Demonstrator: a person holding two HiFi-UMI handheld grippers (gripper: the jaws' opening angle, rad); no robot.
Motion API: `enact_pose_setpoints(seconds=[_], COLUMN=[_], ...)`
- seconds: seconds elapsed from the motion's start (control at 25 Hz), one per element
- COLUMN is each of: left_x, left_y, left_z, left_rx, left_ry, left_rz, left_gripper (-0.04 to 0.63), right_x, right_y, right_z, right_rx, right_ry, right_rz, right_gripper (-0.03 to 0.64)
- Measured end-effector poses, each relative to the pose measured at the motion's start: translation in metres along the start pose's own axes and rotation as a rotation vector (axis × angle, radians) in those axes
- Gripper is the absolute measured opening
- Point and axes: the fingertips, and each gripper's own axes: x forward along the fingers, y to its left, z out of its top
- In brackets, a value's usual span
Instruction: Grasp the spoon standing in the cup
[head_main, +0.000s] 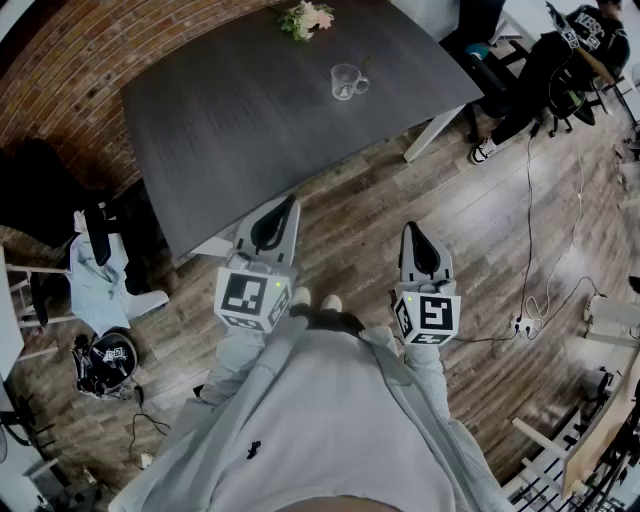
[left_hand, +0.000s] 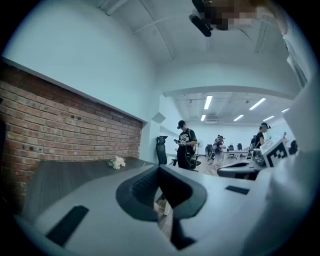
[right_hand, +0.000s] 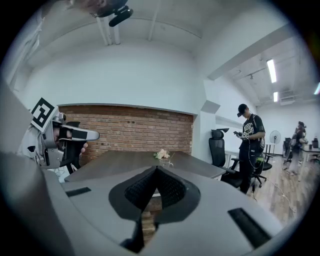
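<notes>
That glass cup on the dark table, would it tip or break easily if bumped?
The cup looks like clear glass, so probably fragile and slippery. It seems small, so likely light; a bump would probably slide it across the smooth table rather than tip it.

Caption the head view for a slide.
Left gripper and right gripper, both shut, held short of the table bearing a glass cup.

A dark table (head_main: 280, 110) is seen ahead of the jaws, backed by a red brick wall (right_hand: 135, 132) with white plaster above. Wood-plank floor (head_main: 380, 210) is laid below the jaws. To their right, an open office is lit by ceiling strip lights (left_hand: 208, 102), and a black office chair (right_hand: 218, 145) stands there.
</notes>
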Motion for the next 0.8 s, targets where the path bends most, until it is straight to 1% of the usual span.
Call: enact_pose_setpoints(seconds=[0.12, 0.32, 0.48, 0.68, 0.8], left_x=[0.0, 0.003, 0.009, 0.036, 0.065], left_y=[-0.003, -0.009, -0.01, 0.015, 0.037], left_z=[-0.002, -0.004, -0.012, -0.022, -0.023], left_rx=[-0.006, -0.028, -0.027, -0.011, 0.005], left_ry=[-0.001, -0.004, 0.019, 0.042, 0.053], left_rz=[0.015, 0.036, 0.04, 0.036, 0.035], left_gripper=[0.018, 0.018, 0.018, 0.018, 0.018], right_x=[-0.001, 0.0, 0.003, 0.035, 0.069], right_y=[-0.004, -0.01, -0.017, -0.027, -0.038], right_z=[-0.005, -0.01, -0.018, -0.026, -0.015], right_rx=[0.002, -0.001, 0.02, 0.031, 0.019], right_ry=[0.011, 0.016, 0.028, 0.043, 0.04], right_rz=[-0.003, 0.027, 0.027, 0.006, -0.003], right_gripper=[0.015, 0.016, 0.016, 0.015, 0.015])
